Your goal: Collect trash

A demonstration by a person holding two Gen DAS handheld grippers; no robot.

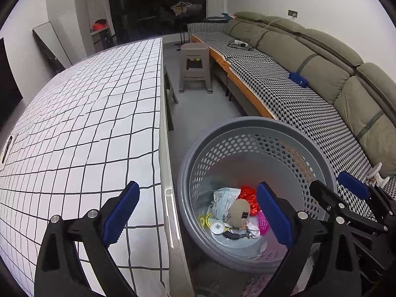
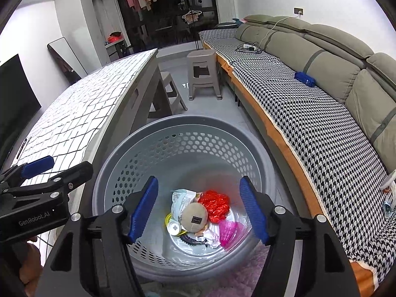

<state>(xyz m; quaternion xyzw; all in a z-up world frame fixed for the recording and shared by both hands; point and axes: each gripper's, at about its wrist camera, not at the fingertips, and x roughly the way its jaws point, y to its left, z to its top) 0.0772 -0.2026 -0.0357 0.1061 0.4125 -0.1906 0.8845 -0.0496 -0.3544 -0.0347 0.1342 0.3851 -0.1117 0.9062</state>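
Observation:
A grey perforated basket (image 1: 247,123) (image 2: 188,121) stands on the floor between the table and the sofa. At its bottom lie a beige round pouch (image 1: 238,211) (image 2: 194,216), a crumpled red wrapper (image 1: 248,195) (image 2: 215,204), a white packet (image 2: 182,199), a pink piece (image 2: 229,230) and other scraps. My left gripper (image 1: 198,214) (image 2: 59,170) hangs open over the table edge and the basket's left rim, with nothing between its blue pads. Open and empty too, my right gripper (image 2: 198,210) (image 1: 337,188) hovers over the basket's mouth.
A table with a white grid cloth (image 1: 86,123) runs along the left, a dark remote (image 1: 6,148) at its far left edge. A sofa with a houndstooth cover (image 1: 297,99) lines the right, with a blue object (image 1: 298,78) on it. A grey stool (image 1: 195,66) stands beyond the basket.

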